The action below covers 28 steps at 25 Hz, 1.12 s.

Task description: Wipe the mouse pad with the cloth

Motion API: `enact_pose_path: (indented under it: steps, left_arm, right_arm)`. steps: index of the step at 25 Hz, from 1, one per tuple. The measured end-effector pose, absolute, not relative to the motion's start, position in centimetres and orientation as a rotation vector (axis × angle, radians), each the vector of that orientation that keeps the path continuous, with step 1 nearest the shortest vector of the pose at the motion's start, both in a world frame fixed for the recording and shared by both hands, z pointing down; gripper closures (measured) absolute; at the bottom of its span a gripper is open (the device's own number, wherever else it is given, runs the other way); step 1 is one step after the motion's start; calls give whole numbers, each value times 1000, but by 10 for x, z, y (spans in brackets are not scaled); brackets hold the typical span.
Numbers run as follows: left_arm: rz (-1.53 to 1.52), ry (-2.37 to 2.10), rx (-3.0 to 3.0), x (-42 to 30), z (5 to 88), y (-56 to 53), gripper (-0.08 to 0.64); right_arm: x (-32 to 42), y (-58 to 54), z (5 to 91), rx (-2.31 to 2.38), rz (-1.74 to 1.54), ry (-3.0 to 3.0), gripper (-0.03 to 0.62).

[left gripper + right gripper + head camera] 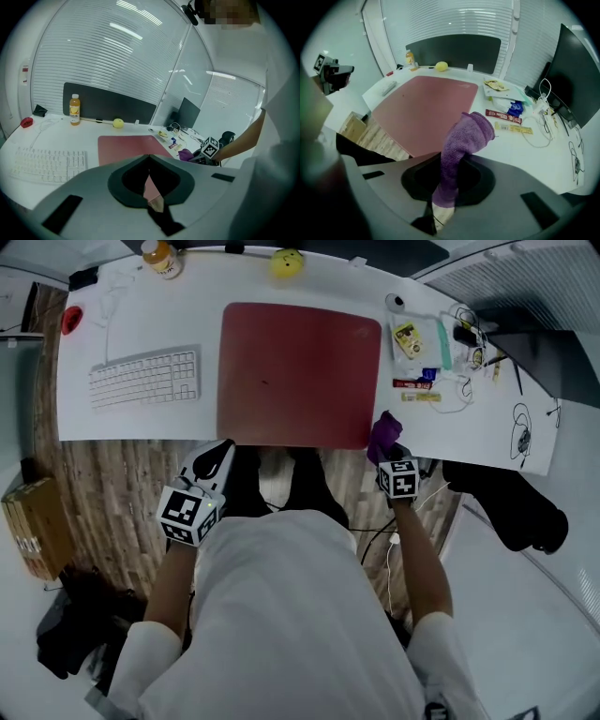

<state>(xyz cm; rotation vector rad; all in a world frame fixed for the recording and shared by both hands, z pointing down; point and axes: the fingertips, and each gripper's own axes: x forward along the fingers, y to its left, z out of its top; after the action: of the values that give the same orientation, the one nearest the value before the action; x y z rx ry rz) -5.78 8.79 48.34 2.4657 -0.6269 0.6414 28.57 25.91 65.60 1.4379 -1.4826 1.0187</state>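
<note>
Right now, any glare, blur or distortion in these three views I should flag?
Head view: fisheye bows the desk edges; light even, no hard shadows. Left gripper view: dark vignette, ceiling-light streaks across the blinds. Right gripper view: cloth and mouse pad sharp, left edge smeared by an out-of-focus foreground.

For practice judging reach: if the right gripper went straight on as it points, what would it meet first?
Probably the red mouse pad, near its front right corner, with the held purple cloth touching first; depth is unclear.
</note>
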Motion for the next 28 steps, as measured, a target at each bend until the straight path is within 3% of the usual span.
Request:
enact_pose_path:
  steps: [28]
  left_arm:
    - [620, -636, 2448, -122, 486, 70, 541]
  right_arm:
    - [208, 233, 707, 1472, 1084, -1266, 523]
